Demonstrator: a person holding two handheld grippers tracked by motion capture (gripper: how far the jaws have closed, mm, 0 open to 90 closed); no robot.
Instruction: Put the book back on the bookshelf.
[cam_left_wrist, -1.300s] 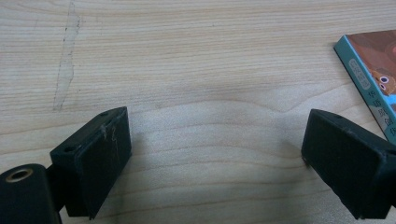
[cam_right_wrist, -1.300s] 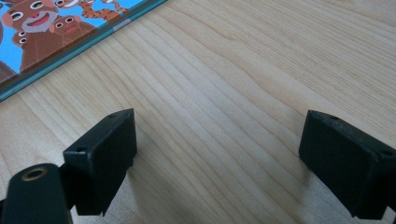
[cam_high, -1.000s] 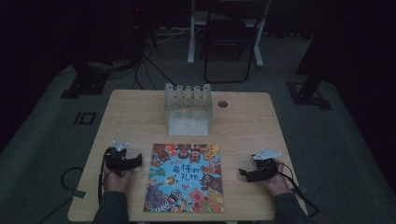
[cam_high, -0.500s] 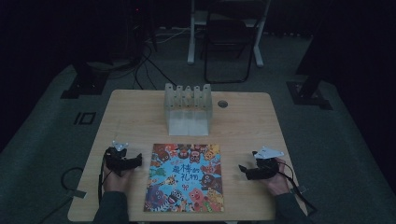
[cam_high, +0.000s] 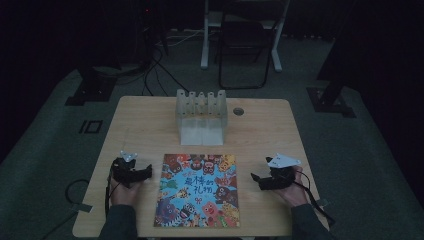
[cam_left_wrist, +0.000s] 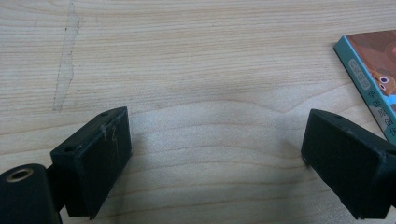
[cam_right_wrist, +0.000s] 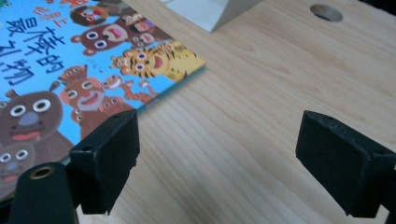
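Both grippers sit low on the surface (cam_high: 140, 130), and the picture book (cam_high: 199, 190) lies flat and closed between them. The left gripper (cam_left_wrist: 215, 154) has its fingers (cam_left_wrist: 93, 163) spread wide on nothing, the book's teal corner (cam_left_wrist: 369, 79) just off its right finger. The right gripper (cam_right_wrist: 217, 158) is just as wide and empty, the cover edge (cam_right_wrist: 154, 60) beside its left finger. Likely a thin, light, glossy book, so it could slide and sag; best pinched at a side edge, one finger under. Beyond the fingertips stands a slotted rack (cam_high: 201, 116)
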